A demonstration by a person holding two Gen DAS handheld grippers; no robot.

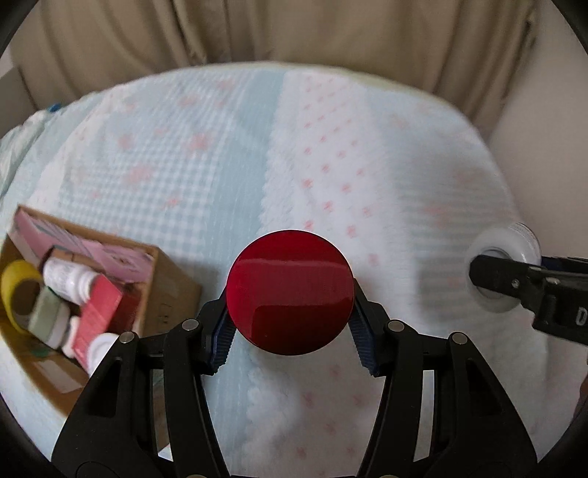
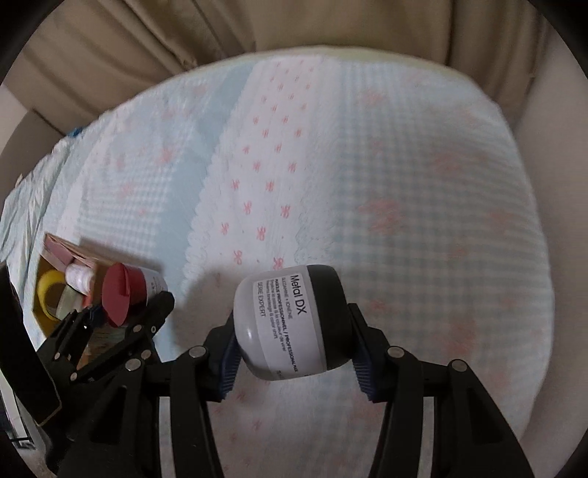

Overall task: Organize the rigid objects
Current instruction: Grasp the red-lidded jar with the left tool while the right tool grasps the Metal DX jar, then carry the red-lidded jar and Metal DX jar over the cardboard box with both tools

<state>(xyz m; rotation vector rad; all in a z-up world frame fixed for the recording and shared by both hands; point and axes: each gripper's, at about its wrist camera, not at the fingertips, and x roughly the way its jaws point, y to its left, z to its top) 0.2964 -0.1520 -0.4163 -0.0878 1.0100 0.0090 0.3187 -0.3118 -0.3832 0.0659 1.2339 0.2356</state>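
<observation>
Beige curtains (image 1: 294, 33) hang behind a bed (image 1: 330, 147) covered in a pale blue quilt with pink bows. Near its left edge sits an open cardboard box (image 1: 172, 286) packed with a yellow tape roll (image 1: 16, 283), a white bottle (image 1: 68, 275) and pink cartons (image 1: 99, 312).

Held above the quilt, the left gripper (image 1: 290, 316) is clenched on a red-lidded jar (image 1: 290, 292); the round lid faces the camera and fills the gap between both blue pads, one pressing each side. The right gripper (image 2: 294, 338) grasps a grey jar (image 2: 290, 323) labelled "Metal DX", lying sideways between its fingers, dark cap to the right.
</observation>
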